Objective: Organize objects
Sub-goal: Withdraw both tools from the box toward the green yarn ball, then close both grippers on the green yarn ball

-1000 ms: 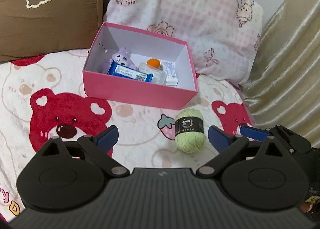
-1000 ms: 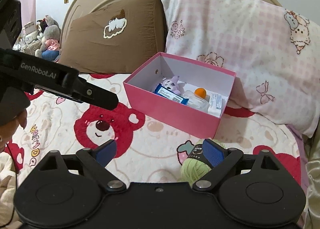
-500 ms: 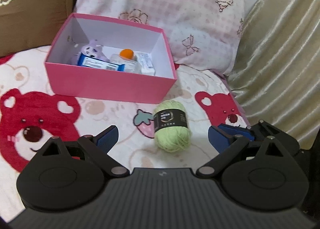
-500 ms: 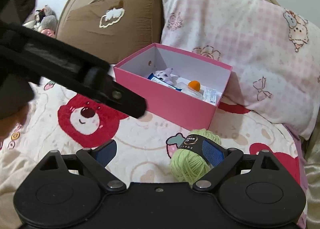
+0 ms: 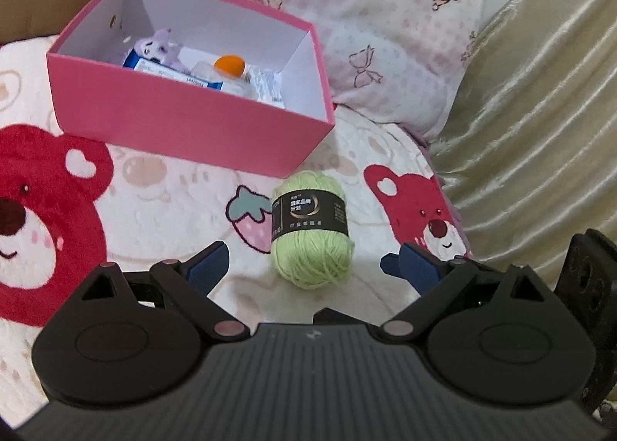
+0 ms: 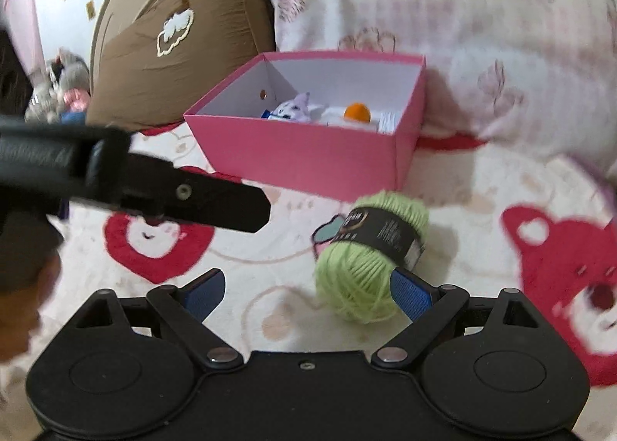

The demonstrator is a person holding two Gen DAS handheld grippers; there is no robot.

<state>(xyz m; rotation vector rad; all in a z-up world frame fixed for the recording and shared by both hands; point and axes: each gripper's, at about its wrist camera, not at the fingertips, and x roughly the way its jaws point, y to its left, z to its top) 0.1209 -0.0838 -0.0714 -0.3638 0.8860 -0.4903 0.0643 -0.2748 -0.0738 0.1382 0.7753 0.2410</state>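
A pink box (image 5: 185, 125) sits open on a bedspread (image 5: 162, 209) printed with red bears, its far side against a pink-checked pillow (image 5: 366, 17). A brown pillow (image 6: 185, 55) leans to the left of that one, and a shiny beige curtain (image 5: 540, 113) hangs at the right edge. Inside the box lie a small purple plush toy (image 5: 160, 44), a blue-and-white packet (image 5: 173, 73), an orange ball (image 5: 230, 65) and a white printed packet (image 5: 266, 86).

A skein of light green yarn (image 5: 312, 233) lies on the bedspread just near of the box's right corner, apart from it, beside a printed strawberry. A black paper band wraps its middle. Its long axis runs roughly near to far, one end towards the box, the other towards the grippers.

The left gripper (image 5: 304, 267) has its jaws spread wide, with the yarn ahead between the blue pads and nothing pinched. The right gripper (image 6: 308, 290) is also spread wide; its right pad is right by the yarn's near end, though contact cannot be told. In the right wrist view the left gripper's black finger crosses in from the left, ending short of the yarn.
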